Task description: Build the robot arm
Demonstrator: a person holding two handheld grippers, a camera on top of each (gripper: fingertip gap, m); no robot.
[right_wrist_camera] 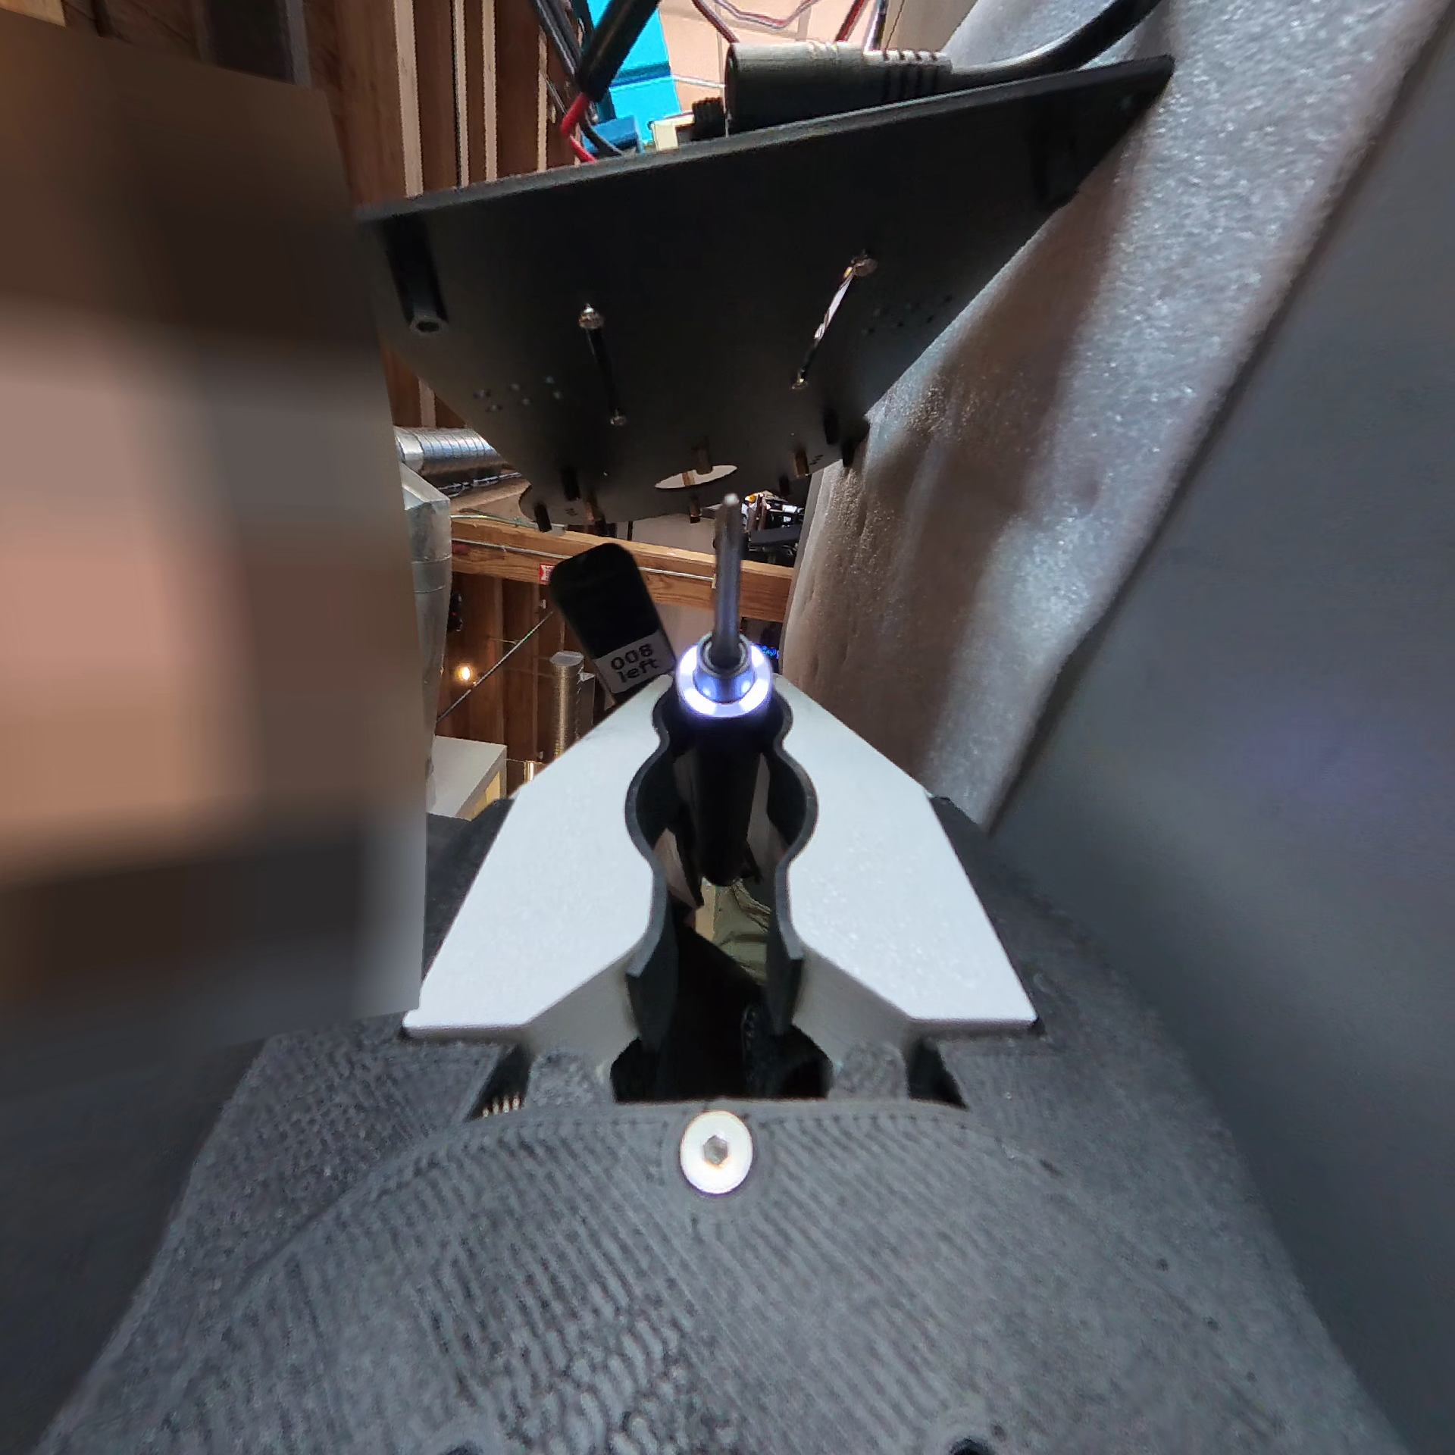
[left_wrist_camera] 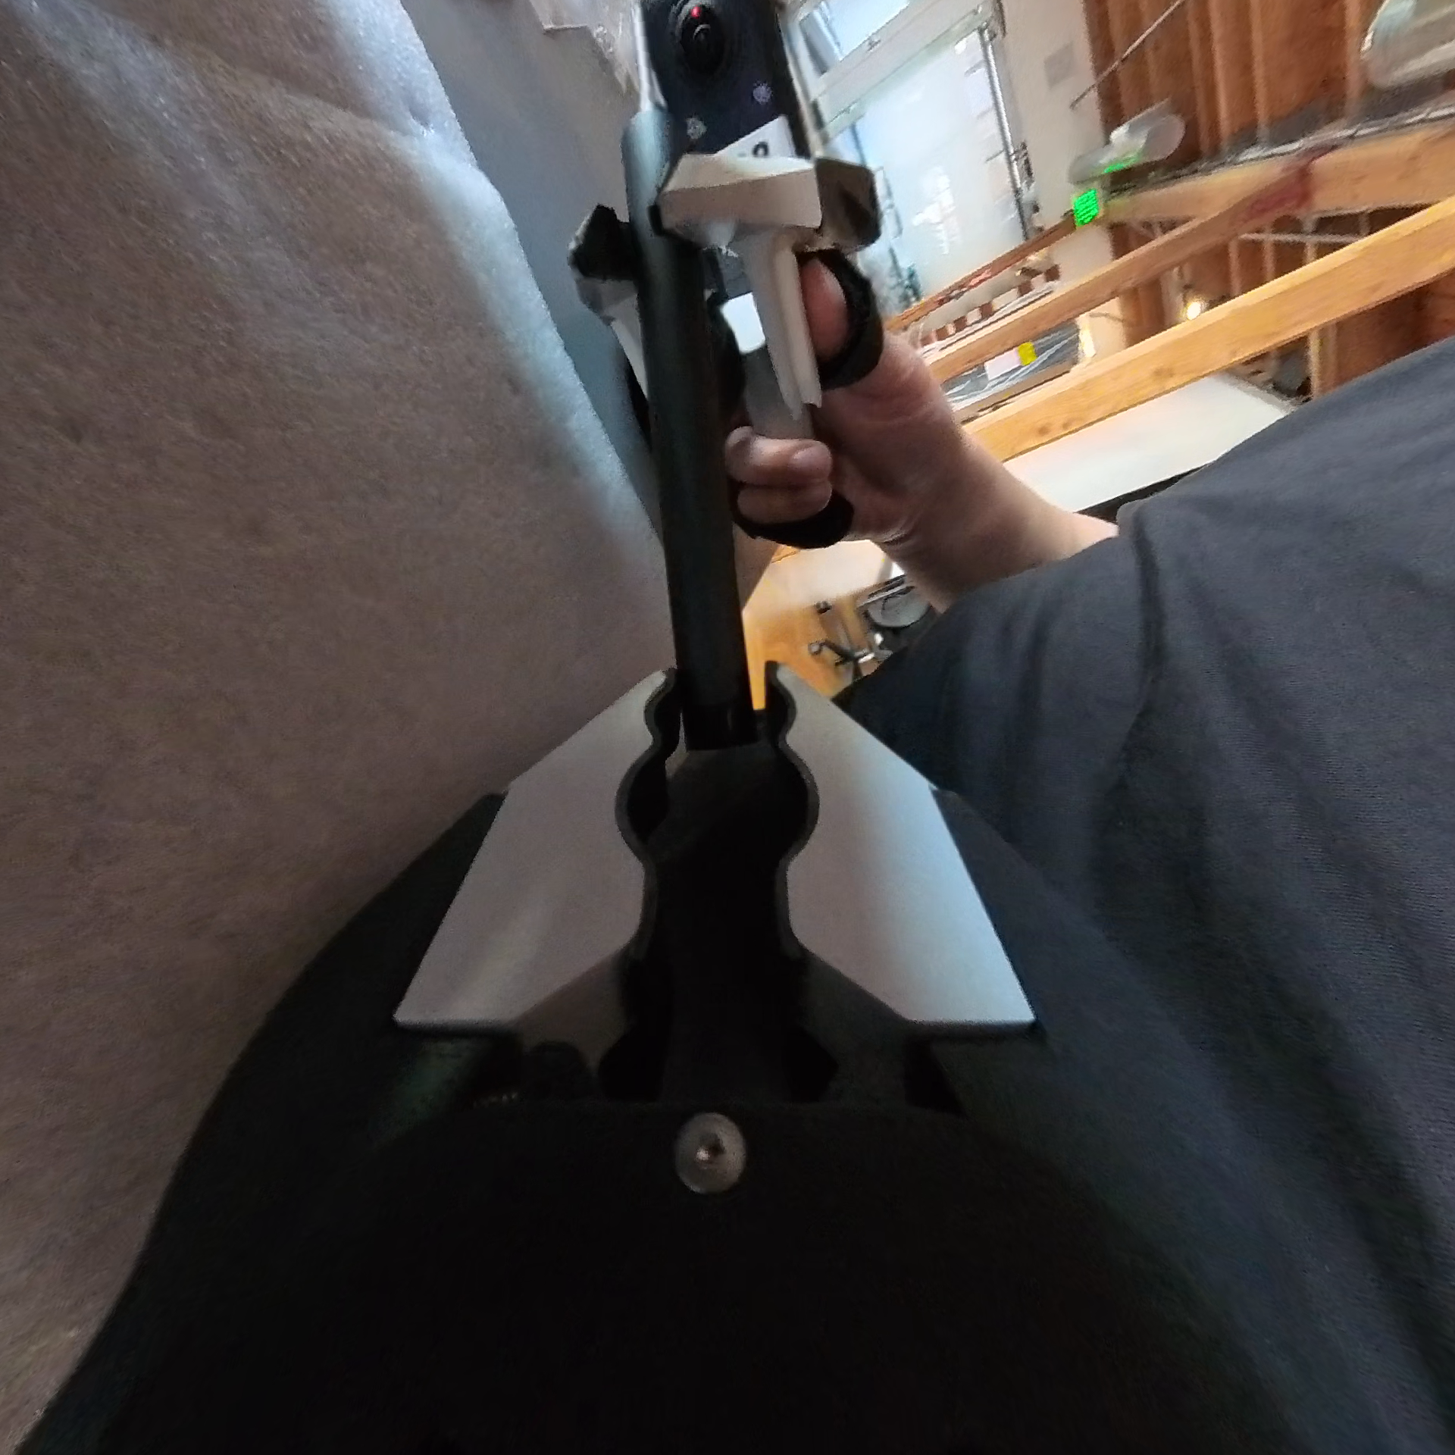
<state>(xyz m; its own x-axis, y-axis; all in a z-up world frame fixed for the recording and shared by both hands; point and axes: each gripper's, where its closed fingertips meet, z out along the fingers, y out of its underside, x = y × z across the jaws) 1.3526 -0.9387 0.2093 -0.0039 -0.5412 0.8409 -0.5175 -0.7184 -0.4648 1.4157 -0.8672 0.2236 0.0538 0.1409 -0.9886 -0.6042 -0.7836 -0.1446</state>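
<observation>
My left gripper (left_wrist_camera: 716, 701) is shut on the edge of a flat black plate (left_wrist_camera: 693, 512), which I see edge-on running up and away. My right gripper (right_wrist_camera: 724, 708) is shut on a black electric screwdriver (right_wrist_camera: 720, 771) with a lit white ring at its nose. Its thin bit (right_wrist_camera: 726, 575) points up at the underside of the plate (right_wrist_camera: 708, 275), which carries several screws and standoffs. The bit's tip sits just short of the plate, near a round hole (right_wrist_camera: 697, 476). The right gripper (left_wrist_camera: 740, 189) and the hand (left_wrist_camera: 866, 441) holding it also show in the left wrist view.
Grey foam sheet lies close on the left (left_wrist_camera: 275, 472) and fills the right of the right wrist view (right_wrist_camera: 1063, 472). A person's dark sleeve (left_wrist_camera: 1181, 866) is at the right. Wires and a blue part (right_wrist_camera: 638, 94) sit on top of the plate. Wooden beams (left_wrist_camera: 1181, 197) stand behind. Left tips to right tips: about 10 cm.
</observation>
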